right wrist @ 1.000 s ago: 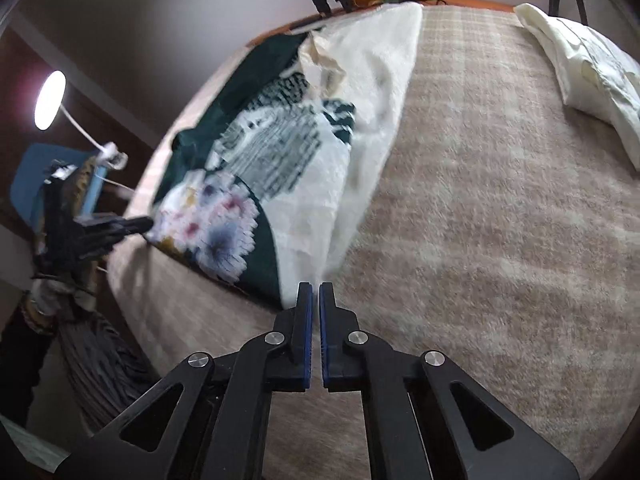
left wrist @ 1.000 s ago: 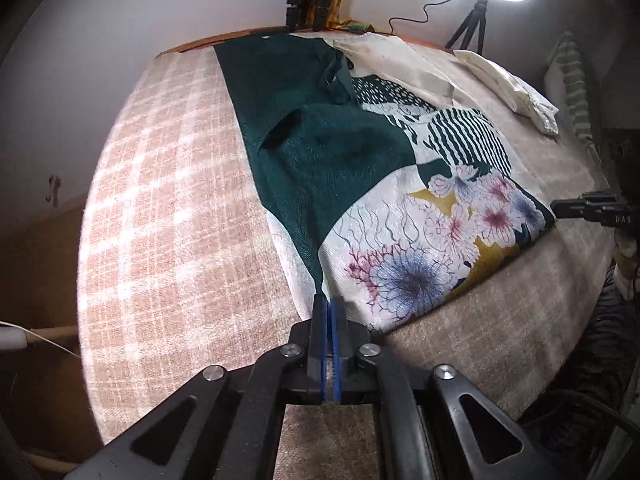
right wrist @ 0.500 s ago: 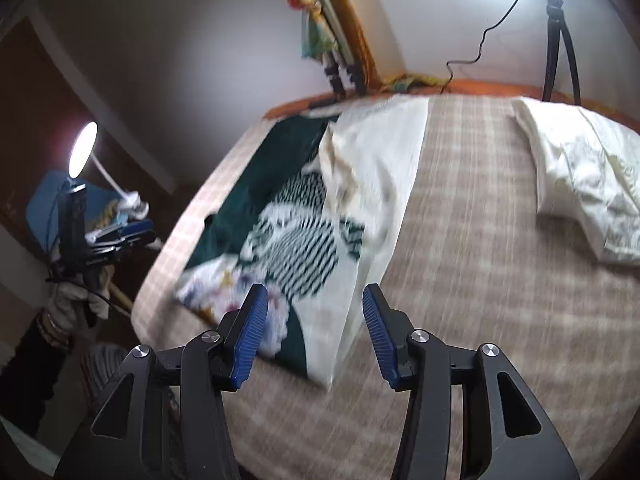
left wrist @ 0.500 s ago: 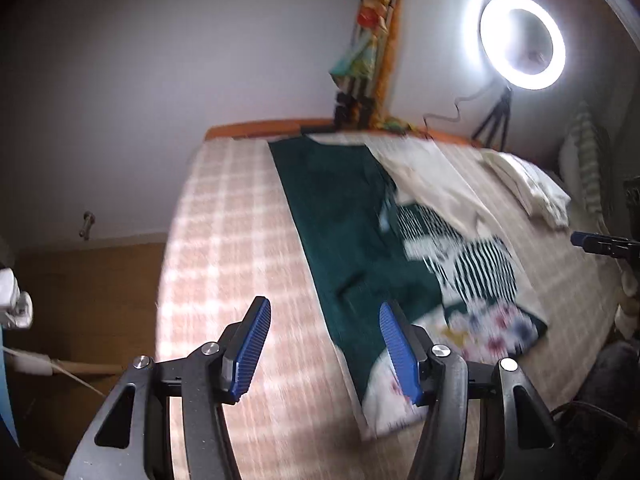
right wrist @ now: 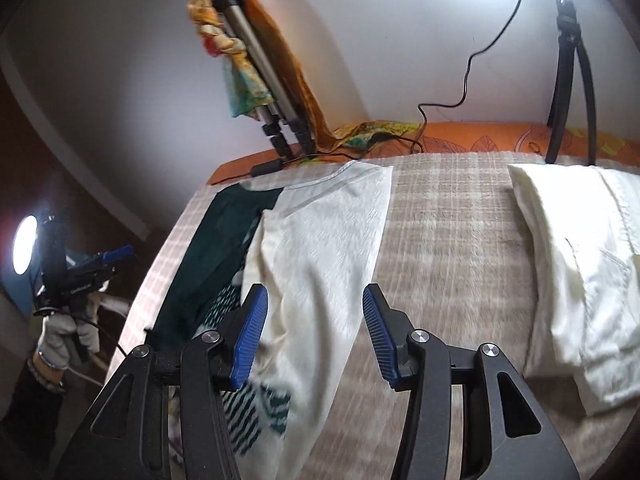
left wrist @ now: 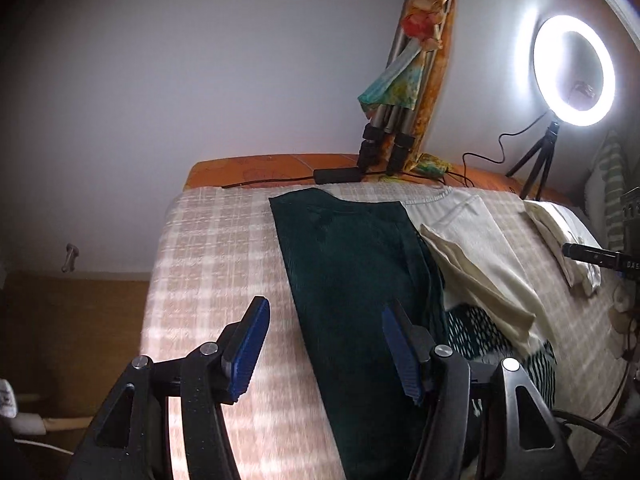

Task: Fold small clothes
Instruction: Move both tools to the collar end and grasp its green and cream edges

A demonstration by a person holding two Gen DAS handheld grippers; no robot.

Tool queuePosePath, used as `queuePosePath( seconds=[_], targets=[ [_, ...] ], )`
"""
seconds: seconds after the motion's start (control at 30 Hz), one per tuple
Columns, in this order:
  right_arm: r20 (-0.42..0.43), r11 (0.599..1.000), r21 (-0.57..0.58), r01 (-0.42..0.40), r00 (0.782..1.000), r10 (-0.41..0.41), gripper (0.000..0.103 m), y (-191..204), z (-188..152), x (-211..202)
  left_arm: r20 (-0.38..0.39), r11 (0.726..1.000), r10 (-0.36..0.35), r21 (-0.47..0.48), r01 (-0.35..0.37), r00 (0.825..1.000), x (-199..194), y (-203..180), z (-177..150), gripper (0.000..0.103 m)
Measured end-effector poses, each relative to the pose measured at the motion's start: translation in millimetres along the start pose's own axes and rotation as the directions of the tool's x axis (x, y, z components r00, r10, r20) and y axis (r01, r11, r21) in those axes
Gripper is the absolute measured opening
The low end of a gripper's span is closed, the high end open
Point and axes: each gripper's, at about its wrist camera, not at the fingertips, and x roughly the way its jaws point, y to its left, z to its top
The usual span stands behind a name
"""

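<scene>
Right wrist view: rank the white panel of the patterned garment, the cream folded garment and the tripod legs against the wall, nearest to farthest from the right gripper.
1. White panel of the patterned garment: directly below and ahead of the open right gripper.
2. Cream folded garment: off to the right on the bed.
3. Tripod legs: farthest, by the wall at the bed's far edge.

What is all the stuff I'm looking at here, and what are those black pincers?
Garment: one, dark green, cream and patterned panels, spread on the bed.
Cream clothes: one pile, right side of the bed.
Blanket: one, beige plaid, covering the bed.
Ring light: one, white, lit, on a small black tripod behind the bed.
Folded tripod: one, silver and black, draped with colourful cloth, leaning on the wall.
Left gripper: black with blue pads, open, empty.
Right gripper: same, open, empty.
Gloved hand: one, holding the left gripper.
</scene>
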Motion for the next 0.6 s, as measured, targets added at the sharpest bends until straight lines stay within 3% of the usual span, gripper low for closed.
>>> queuePosePath(
  seconds=[0.33,0.6],
  targets=[
    [-0.028,0.994,0.108,-0.027,0.999,0.03,0.048,-44.3,41.5,60.2,-0.037,0.99,-0.031,-0.139,0.026,0.999,81.5,28.9,48.6,0.07],
    [-0.047,0.989,0.148,-0.018,0.999,0.025,0.048,-59.2,67.1,101.7,-0.071,0.99,0.004,-0.139,-0.014,0.997,132.5,28.9,69.2,0.07]
  ],
)
